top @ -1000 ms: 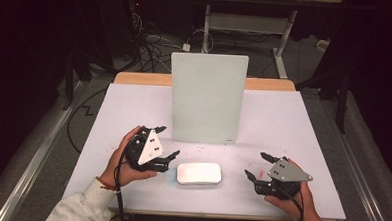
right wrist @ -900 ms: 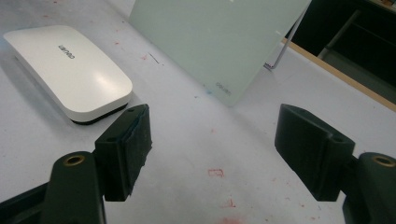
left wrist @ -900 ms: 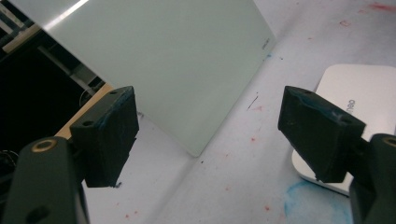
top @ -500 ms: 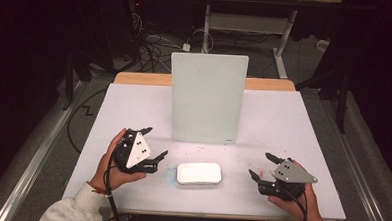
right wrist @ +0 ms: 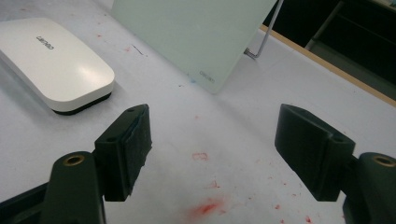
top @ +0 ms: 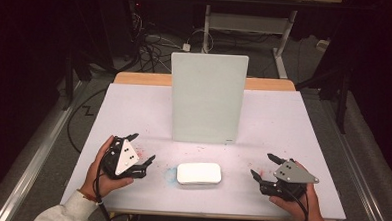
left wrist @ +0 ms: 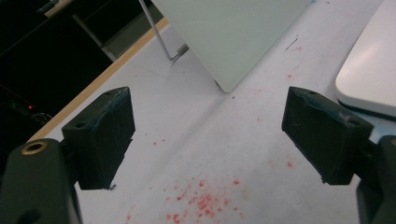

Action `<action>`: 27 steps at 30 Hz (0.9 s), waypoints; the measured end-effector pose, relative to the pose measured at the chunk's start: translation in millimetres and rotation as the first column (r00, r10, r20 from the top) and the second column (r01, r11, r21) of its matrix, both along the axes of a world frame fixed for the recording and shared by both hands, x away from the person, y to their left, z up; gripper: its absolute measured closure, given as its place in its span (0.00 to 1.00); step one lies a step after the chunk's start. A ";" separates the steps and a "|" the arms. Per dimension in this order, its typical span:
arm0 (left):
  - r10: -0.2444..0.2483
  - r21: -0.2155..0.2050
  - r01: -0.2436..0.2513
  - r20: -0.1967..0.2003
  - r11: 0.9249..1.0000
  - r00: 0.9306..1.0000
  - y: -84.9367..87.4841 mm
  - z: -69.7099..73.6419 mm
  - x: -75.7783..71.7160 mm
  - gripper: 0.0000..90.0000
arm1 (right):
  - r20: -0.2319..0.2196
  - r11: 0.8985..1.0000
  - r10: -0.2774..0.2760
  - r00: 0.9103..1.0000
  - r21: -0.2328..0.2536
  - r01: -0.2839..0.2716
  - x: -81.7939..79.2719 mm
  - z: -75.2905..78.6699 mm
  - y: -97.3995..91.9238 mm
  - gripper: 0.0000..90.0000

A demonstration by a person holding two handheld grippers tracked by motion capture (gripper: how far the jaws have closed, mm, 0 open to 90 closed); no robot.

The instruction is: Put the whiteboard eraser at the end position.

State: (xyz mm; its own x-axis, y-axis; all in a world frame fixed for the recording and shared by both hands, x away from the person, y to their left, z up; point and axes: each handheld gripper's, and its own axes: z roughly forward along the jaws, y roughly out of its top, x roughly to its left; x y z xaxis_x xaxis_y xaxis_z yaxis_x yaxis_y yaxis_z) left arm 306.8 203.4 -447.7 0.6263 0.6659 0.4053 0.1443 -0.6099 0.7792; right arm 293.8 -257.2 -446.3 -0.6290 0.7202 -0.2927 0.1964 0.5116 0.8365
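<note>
White eraser (top: 198,173) flat on table between left claw (top: 143,149) and right claw (top: 263,167); both claws apart, empty

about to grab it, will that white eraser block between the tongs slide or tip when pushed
The white eraser lies flat and low on the table, so it will probably slide rather than tip. Its smooth, glossy rounded top may feel slippery. The dark pad beneath could drag a little. Both tongs, left and right, are open.
</note>
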 end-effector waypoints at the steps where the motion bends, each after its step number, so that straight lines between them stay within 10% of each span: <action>1: 0.004 0.011 -0.004 -0.001 1.000 1.000 1.6 -2.4 -0.7 0.18 | -0.002 1.000 -0.003 1.000 0.003 0.003 0.3 -0.1 -0.5 0.31; 13: 0.039 0.027 -0.036 -0.099 0.999 0.994 19.7 -28.4 -12.9 0.18 | -0.012 1.000 -0.009 1.000 0.004 0.010 2.0 -2.6 -3.4 0.30; 27: 0.015 0.044 -0.011 -0.094 0.999 0.995 15.2 -29.6 -16.5 0.18 | 0.001 1.000 -0.008 1.000 0.000 0.008 -2.6 0.1 -2.7 0.30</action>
State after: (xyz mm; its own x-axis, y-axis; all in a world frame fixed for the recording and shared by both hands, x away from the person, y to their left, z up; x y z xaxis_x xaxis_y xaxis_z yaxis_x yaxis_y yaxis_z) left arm 290.3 218.6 -477.3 0.6547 0.6573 0.3732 0.2242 -0.6404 0.7345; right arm 291.3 -259.9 -446.2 -0.6230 0.7252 -0.2932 0.1993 0.5096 0.8370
